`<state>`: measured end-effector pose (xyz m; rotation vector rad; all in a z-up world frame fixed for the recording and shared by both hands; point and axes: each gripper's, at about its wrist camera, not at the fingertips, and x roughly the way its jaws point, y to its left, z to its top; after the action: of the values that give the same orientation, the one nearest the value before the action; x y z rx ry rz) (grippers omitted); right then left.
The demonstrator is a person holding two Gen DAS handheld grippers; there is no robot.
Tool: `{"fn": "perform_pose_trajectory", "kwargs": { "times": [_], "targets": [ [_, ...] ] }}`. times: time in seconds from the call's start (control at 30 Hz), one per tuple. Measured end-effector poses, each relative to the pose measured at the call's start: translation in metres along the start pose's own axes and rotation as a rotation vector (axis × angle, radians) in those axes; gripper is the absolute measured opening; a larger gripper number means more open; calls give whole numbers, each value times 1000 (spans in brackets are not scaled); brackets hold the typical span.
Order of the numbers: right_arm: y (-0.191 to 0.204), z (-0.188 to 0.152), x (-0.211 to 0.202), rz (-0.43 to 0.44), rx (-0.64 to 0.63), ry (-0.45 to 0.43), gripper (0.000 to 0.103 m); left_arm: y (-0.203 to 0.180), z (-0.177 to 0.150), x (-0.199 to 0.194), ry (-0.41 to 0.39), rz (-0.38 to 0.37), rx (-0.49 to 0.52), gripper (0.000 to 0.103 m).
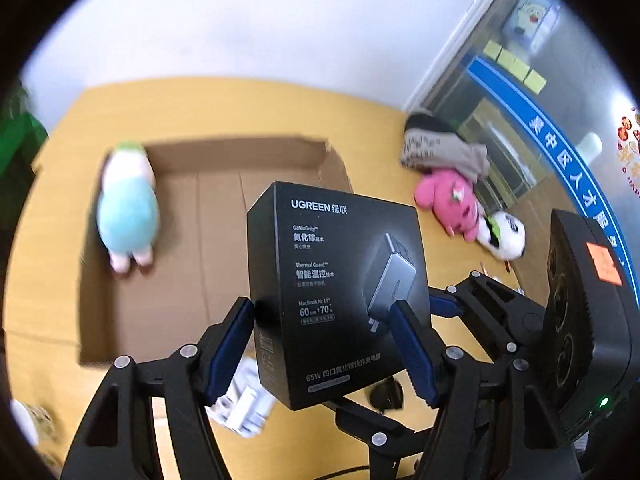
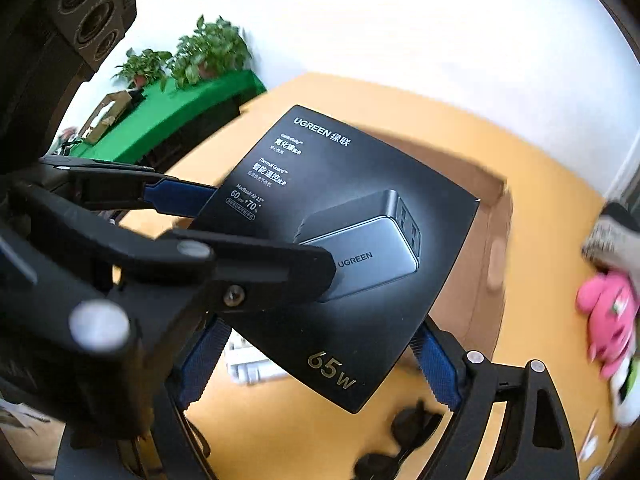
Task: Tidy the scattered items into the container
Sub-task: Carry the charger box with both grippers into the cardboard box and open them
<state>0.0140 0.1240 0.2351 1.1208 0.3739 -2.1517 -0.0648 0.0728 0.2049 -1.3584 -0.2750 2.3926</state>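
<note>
A black UGREEN charger box (image 1: 332, 292) is held in the air in front of an open cardboard box (image 1: 224, 208) on the yellow table. My left gripper (image 1: 324, 348) is shut on the charger box, its blue pads on both sides. In the right wrist view the same charger box (image 2: 340, 256) sits between my right gripper's (image 2: 320, 360) blue pads, which press its lower edges; the left gripper's fingers (image 2: 256, 256) clamp it from the left. A blue-and-white plush (image 1: 126, 208) lies inside the cardboard box at its left.
A pink plush (image 1: 448, 204), a white-and-black plush (image 1: 504, 236) and a grey cloth bundle (image 1: 440, 148) lie on the table to the right. White items (image 1: 244, 404) and a dark object (image 2: 408, 424) lie below the grippers. A green table with plants (image 2: 172, 100) stands at the far left.
</note>
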Motion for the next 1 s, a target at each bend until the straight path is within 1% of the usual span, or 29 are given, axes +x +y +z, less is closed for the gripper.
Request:
{"fn": "perform_pose_trajectory", "kwargs": {
  "times": [0.1, 0.2, 0.3, 0.4, 0.6, 0.73, 0.8, 0.87, 0.97, 1.0],
  "targets": [
    [14, 32, -6, -14, -33, -36, 91, 10, 23, -14, -49, 7, -5, 69],
    [14, 63, -2, -16, -53, -62, 91, 16, 47, -19, -87, 25, 9, 69],
    [19, 92, 8, -23, -73, -75, 91, 29, 72, -16, -109, 26, 10, 69],
    [8, 115, 21, -33, -93, -71, 91, 47, 96, -3, -116, 19, 4, 69],
    [-19, 150, 83, -24, -107, -17, 91, 84, 132, 45, -92, 11, -24, 69],
    [-44, 162, 137, -9, -93, 44, 91, 118, 145, 92, -48, 0, -62, 69],
    [-55, 173, 166, 1, -77, 75, 91, 135, 151, 121, -18, -12, -105, 69],
    [-67, 174, 196, 21, -49, 109, 91, 147, 155, 148, 13, -16, -136, 69],
    [-84, 174, 235, 39, -22, 151, 91, 160, 157, 182, 59, -18, -148, 69],
    [-95, 168, 240, 44, -17, 163, 91, 163, 157, 193, 77, -19, -150, 69]
  ]
}}
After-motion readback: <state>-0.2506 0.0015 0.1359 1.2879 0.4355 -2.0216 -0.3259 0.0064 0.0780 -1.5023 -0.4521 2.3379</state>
